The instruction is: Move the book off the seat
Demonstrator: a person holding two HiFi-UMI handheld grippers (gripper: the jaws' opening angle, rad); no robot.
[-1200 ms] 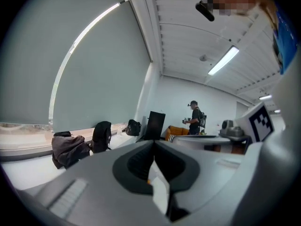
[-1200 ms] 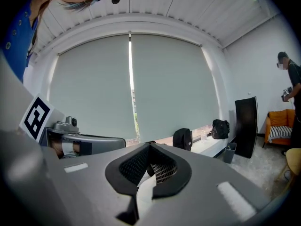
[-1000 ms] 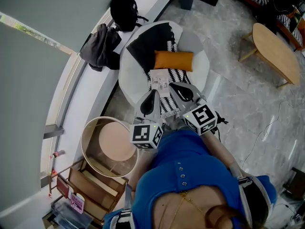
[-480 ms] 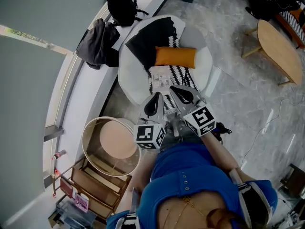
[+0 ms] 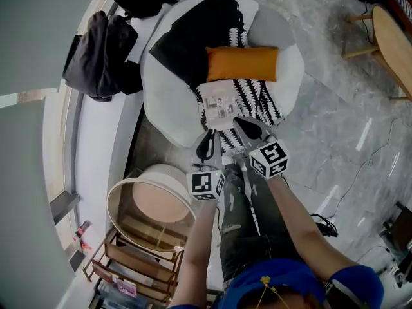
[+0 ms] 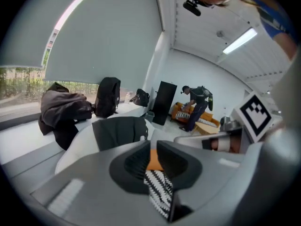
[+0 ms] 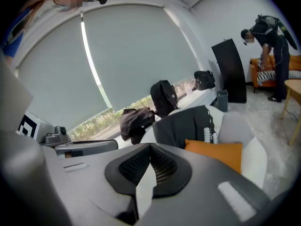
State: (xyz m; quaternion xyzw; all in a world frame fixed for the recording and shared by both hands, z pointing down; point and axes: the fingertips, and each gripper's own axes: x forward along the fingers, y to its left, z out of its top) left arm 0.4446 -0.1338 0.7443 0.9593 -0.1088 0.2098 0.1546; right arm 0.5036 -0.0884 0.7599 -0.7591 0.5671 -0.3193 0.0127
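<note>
Descent toward the seat (image 5: 168,102) puts the book (image 5: 217,107) seemingly within reach, untouched. The left hand-held gripper (image 5: 208,136) has just been opening, empty; the right hand-held gripper (image 5: 243,122) is pressed together.

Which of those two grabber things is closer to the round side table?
Left. The left gripper hovers beside the round side table, its empty jaws having just opened a little; the right gripper sits beyond it, farther from the table.

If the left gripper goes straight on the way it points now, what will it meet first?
Probably the black-and-white patterned cloth on the armchair, with the orange cushion behind it; depth is unclear. The left gripper, jaws just opening with nothing between them, aims there.
</note>
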